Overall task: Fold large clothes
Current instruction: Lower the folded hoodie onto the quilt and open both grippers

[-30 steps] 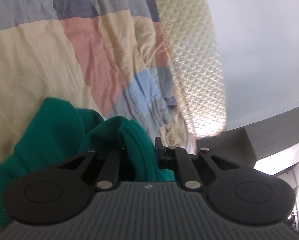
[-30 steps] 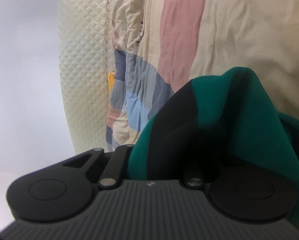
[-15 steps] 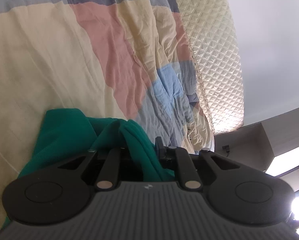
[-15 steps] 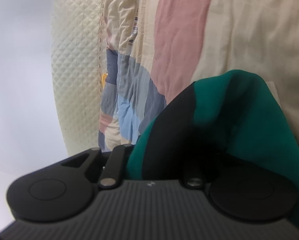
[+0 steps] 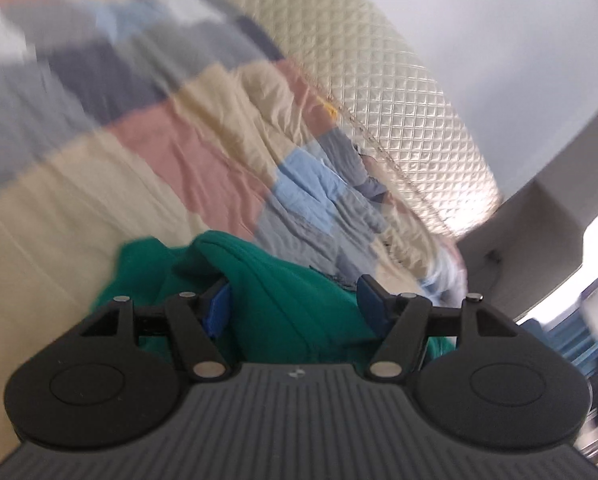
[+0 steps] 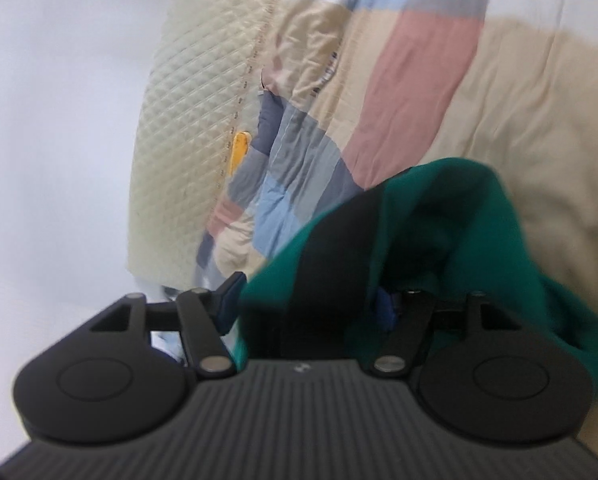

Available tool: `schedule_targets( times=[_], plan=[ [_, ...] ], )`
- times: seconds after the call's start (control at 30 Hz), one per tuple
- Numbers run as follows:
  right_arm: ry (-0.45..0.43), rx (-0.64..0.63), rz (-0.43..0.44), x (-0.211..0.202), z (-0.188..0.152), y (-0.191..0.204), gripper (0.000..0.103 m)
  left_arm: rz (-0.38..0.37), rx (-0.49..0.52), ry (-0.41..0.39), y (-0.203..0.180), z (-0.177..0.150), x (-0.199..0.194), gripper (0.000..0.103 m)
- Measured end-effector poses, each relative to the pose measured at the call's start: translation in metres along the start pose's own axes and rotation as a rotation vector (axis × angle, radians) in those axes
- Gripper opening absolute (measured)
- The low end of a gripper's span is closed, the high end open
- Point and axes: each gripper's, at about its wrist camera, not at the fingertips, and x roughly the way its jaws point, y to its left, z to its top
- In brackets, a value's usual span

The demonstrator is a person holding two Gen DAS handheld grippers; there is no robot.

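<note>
Two grippers are in view, one per hand, and one garment lies between them. Your left gripper (image 5: 295, 300) has its jaws spread wide; a ridge of the green garment (image 5: 283, 300) runs through the gap between the two blue pads (image 5: 219, 306), touching the left pad and standing clear of the right one. Your right gripper (image 6: 311, 300) also has its jaws spread apart. The green garment (image 6: 459, 216) bunches up between them, and its single black stripe (image 6: 339, 240) crosses the gap. Only one right-gripper pad (image 6: 231, 292) shows clearly; cloth covers most of the other.

The garment rests on one bed, on top of one patchwork cover (image 5: 179, 152) made of cream, pink, pale blue, grey and navy blocks. In the right wrist view the same patchwork cover (image 6: 419, 76) fills the upper right. One quilted cream headboard (image 5: 399, 92) stands at the far edge of the bed, also seen as the quilted headboard (image 6: 203, 120) in the right wrist view. One small yellow object (image 6: 239, 152) sits wedged between the headboard and the cover. The left wrist view is motion-blurred toward its upper left. In both views the raised cloth blocks your sight of the bed directly ahead of the pads.
</note>
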Motion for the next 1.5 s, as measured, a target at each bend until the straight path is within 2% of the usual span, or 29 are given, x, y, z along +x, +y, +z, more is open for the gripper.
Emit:
schedule_targets(
  times=[0.1,0.17,0.27,0.37,0.47,0.53,0.67,0.8,0.93,1.1,1.2,1.37,1.5],
  plan=[
    [-0.006,-0.163,-0.057,-0.02,-0.016,0.026,0.067,0.025,0.068,-0.041,-0.015,-0.01,-0.034,0.07],
    [-0.005,-0.29,-0.069,-0.029,-0.03,0.048,0.067,0.051,0.138,-0.037,-0.028,-0.015,-0.048,0.07],
    [0.015,-0.465,-0.087,-0.028,-0.056,0.074,0.067,0.063,0.281,0.027,-0.054,-0.031,-0.05,0.07],
    [0.041,-0.626,-0.15,-0.016,-0.081,0.086,0.066,0.047,0.34,0.095,-0.07,-0.05,-0.038,0.07],
    [0.072,-0.73,-0.241,0.007,-0.095,0.083,0.066,0.082,0.39,0.152,-0.073,-0.067,-0.017,0.07],
    [0.08,-0.748,-0.294,0.022,-0.094,0.079,0.06,0.12,0.392,0.183,-0.069,-0.073,0.0,0.07],
    [0.058,-0.749,-0.323,0.045,-0.081,0.079,0.06,0.131,0.35,0.18,-0.06,-0.069,0.025,0.07],
    [0.037,-0.726,-0.342,0.072,-0.068,0.074,0.06,0.168,0.304,0.125,-0.053,-0.054,0.049,0.07],
    [-0.003,-0.709,-0.337,0.092,-0.061,0.061,0.059,0.156,0.23,0.064,-0.039,-0.036,0.072,0.07],
    [-0.04,-0.708,-0.295,0.113,-0.05,0.054,0.06,0.148,0.234,-0.016,-0.034,-0.019,0.092,0.07],
    [-0.052,-0.726,-0.283,0.122,-0.047,0.056,0.06,0.162,0.232,-0.013,-0.027,-0.013,0.105,0.07],
    [-0.077,-0.713,-0.285,0.127,-0.042,0.052,0.06,0.172,0.171,0.027,-0.008,-0.012,0.124,0.07],
    [-0.091,-0.729,-0.285,0.122,-0.046,0.053,0.061,0.168,0.233,0.02,-0.018,-0.013,0.119,0.07]
  ],
)
